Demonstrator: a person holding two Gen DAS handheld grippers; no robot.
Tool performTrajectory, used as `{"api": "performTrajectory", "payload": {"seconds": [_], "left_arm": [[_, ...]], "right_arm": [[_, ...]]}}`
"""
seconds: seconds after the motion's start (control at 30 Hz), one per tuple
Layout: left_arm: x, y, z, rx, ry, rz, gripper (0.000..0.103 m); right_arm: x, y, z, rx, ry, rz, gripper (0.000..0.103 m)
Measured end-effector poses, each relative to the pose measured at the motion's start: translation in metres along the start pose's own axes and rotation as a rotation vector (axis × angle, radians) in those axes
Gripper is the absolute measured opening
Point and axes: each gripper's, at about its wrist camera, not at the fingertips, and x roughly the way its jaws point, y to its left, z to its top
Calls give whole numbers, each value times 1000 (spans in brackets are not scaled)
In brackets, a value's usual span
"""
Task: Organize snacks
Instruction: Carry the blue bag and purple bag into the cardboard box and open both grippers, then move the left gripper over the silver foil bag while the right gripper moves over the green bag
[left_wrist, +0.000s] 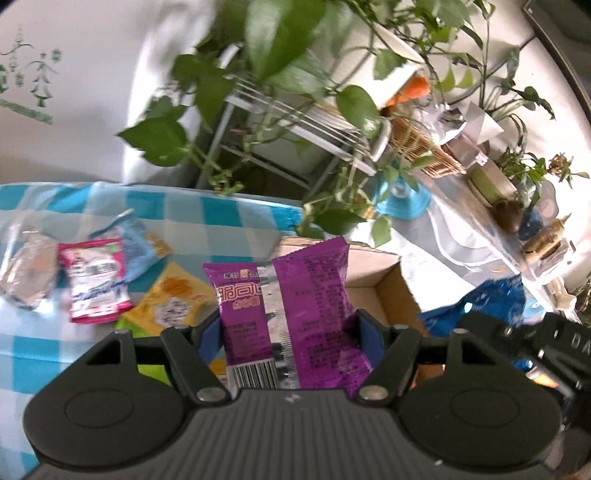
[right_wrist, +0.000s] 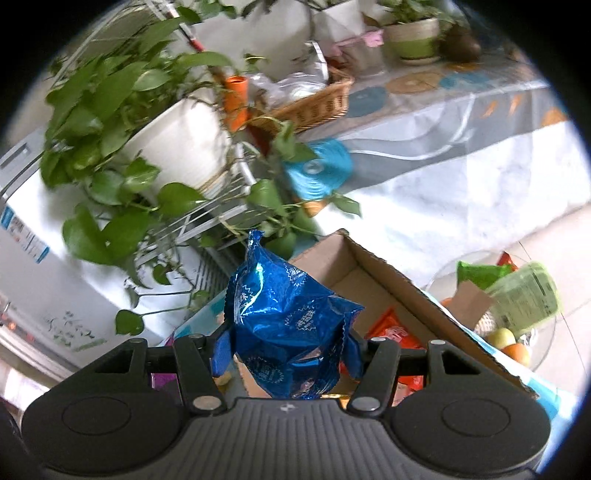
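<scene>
My left gripper is shut on a purple snack packet, held upright above the near edge of an open cardboard box. My right gripper is shut on a crinkled blue foil packet, hanging over the same cardboard box, which holds an orange-red packet. On the blue checked tablecloth lie a pink packet, a yellow packet, a light blue packet and a clear-wrapped one. The blue foil packet and the right gripper's body show at the right of the left wrist view.
A leafy plant in a white pot on a metal rack stands behind the table. A wicker basket, a blue mat and potted plants sit on another table. A glass table with fruit is at right.
</scene>
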Motion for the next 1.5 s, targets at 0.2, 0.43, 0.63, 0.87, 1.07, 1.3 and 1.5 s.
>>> {"api": "performTrajectory", "payload": {"seconds": [0.2,0.43,0.63,0.87,1.07,1.3,1.5], "left_arm": [[24,-19,6,6,16,-35,72],[48,-33,13,11,34,-54,72],[63,-41,15,36,48,-53,72],[57,-48,20,89,20,-78,89],[39,-40,29,169,10,-53,90],[18,-12,35,182,8,-19,91],[1,18,37,185,-1,27,91]], "right_arm": [[0,-13,1,53,5,-35,64],[3,-25,1,97,28,-42,64],[2,-29,-1,111,33,-78,64],[3,-35,-1,164,41,-91,74],[3,-30,0,144,31,-57,79],[6,-13,-1,68,39,-3,82],[9,9,-5,-40,34,16,85]]}}
